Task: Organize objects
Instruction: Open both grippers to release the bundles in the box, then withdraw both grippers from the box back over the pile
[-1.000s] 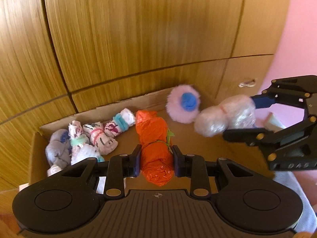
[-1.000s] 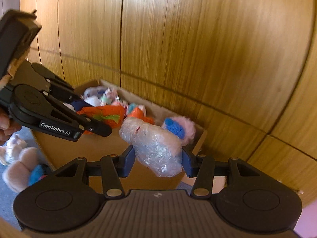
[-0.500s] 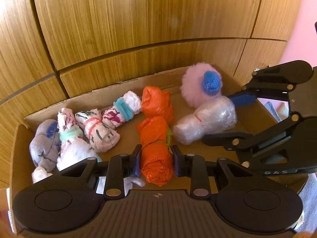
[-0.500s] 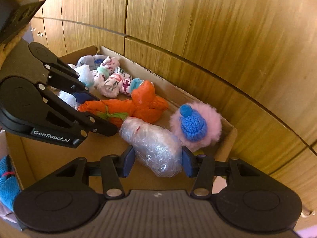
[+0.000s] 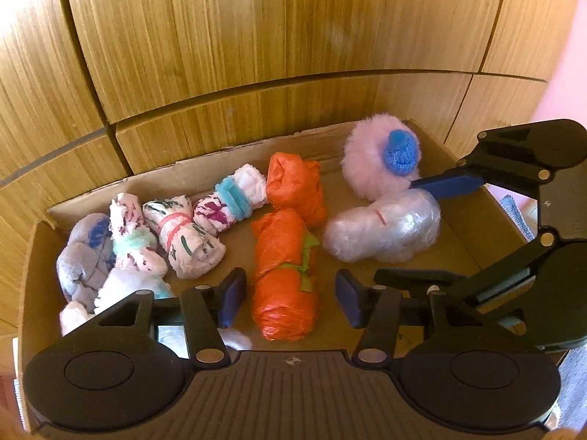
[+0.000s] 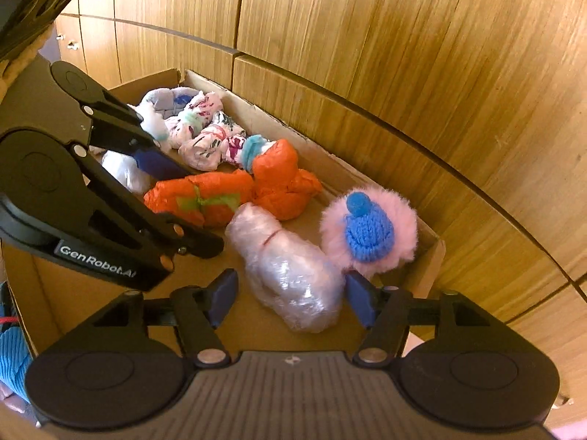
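A cardboard box stands against a wooden cabinet. My left gripper is open around the near end of an orange plastic roll lying on the box floor. My right gripper is open around a clear plastic-wrapped bundle, which also lies on the box floor. A second orange bundle lies behind the roll. A pink fluffy ball with a blue knit hat sits in the box's far right corner.
Several tied cloth rolls and a grey sock bundle fill the left part of the box. The wooden cabinet rises right behind it. A blue knitted item lies outside the box's near left.
Both grippers moved down into the box and opened. The orange roll and the clear bundle left the fingers and now lie on the box floor.
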Tool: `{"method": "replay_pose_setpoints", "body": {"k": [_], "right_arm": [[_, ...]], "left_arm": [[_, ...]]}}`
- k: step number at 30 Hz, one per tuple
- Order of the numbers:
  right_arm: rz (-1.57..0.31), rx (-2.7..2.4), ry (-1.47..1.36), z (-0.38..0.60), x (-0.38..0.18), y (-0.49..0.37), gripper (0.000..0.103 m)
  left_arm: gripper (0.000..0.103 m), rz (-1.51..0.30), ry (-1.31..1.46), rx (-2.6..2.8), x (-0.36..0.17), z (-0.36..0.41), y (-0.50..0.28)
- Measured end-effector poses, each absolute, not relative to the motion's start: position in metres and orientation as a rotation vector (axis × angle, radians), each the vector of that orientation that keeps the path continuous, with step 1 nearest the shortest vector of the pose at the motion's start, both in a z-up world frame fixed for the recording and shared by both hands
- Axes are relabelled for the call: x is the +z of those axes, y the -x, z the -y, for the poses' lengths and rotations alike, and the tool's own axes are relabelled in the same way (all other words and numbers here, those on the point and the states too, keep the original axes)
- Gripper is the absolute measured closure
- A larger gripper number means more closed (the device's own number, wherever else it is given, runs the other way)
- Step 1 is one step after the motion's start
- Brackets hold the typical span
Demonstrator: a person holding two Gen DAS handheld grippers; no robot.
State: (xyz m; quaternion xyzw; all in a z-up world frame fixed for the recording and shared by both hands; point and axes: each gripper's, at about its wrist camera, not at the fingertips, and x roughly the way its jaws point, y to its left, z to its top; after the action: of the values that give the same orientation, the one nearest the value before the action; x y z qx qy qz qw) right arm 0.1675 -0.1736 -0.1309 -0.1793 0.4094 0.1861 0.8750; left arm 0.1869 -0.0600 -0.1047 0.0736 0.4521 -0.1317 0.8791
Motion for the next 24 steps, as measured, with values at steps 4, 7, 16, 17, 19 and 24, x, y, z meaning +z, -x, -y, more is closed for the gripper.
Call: {"method": "replay_pose_setpoints", "body": {"k": [4,7,16,17,19,24], "right_arm": [[-0.860,0.378,0.378,0.172,-0.130,-0.164,0.042],[-0.867,0.371,0.388,0.171,-0.129,-0.162,0.041],[-0.862,0.344,0.398,0.167,-0.117,-0.147,0.033],[-0.862,0.340,0.399,0.166,-0.115,-0.145,0.032],[-0.862,0.332,0.401,0.165,-0.112,-0.142,0.032],[-0.860,0.318,0.396,0.161,-0.104,-0.132,0.027]], "left_arm": [[0.040,-0.946,-0.152,-0.282,-0.102,0.063,-0.184],[0.035,-0.950,-0.149,-0.287,-0.099,0.063,-0.181],[0.020,-0.931,-0.142,-0.285,-0.080,0.061,-0.166],[0.020,-0.930,-0.140,-0.284,-0.078,0.061,-0.164],[0.019,-0.928,-0.135,-0.283,-0.073,0.059,-0.160],[0.019,-0.924,-0.137,-0.285,-0.066,0.062,-0.153]]}}
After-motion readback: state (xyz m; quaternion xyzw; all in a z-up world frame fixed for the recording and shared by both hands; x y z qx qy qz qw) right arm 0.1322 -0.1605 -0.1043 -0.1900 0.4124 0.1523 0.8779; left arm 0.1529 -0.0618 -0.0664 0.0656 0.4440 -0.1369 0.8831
